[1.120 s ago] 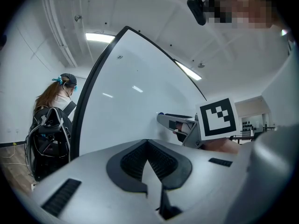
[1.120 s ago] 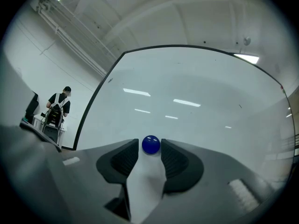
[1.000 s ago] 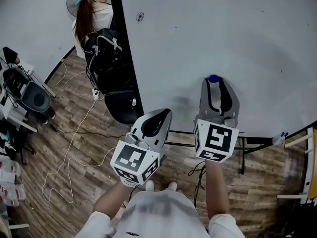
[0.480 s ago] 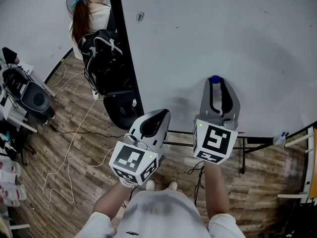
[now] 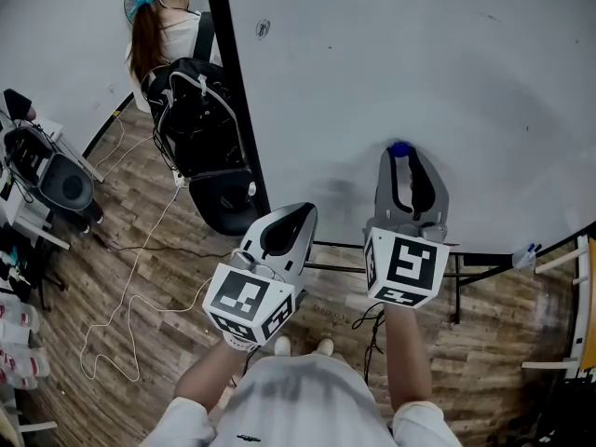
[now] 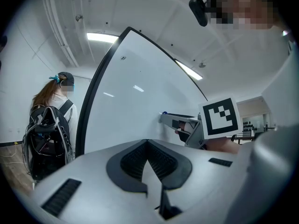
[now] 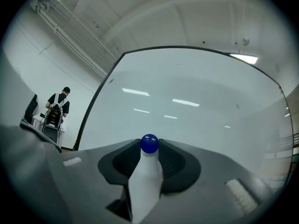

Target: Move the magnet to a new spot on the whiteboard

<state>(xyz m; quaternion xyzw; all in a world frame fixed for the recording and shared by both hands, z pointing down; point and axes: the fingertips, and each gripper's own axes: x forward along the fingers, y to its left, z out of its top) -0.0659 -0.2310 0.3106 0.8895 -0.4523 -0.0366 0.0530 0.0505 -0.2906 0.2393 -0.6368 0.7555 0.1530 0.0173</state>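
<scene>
right gripper (image 5: 401,153) is up at the whiteboard (image 5: 438,54), its fingers narrowed onto the magnet (image 5: 400,147), a small blue ball-shaped one. in the right gripper view we see the magnet (image 7: 149,143) snug btwn the two fingertips, w/ a pad touching it on each side. those fingers have just been closing, and the magnet is what sits btwn them. it's in the lower-middle part of the board, well in from the black frame edge (image 5: 235,110). from the left gripper view it looks to be right against the board face

left gripper (image 5: 296,210) sits lower and to the left of the right one, apart from it, pointing level toward the board's lower left. in its own view the fingers (image 6: 140,160) are pressed together at the tips w/ nothing btwn them. we can't tell if its tip touches the board

each gripper carries its marker cube at the hand end, and our forearms come up from the bottom of the head view

left of the board a person (image 5: 163,26) w/ a ponytail stands facing away, wearing a black backpack (image 5: 191,110). below is wood floor (image 5: 112,240) w/ a white cable (image 5: 126,319) looping across it. dark gear sits at far left, too small to make out
</scene>
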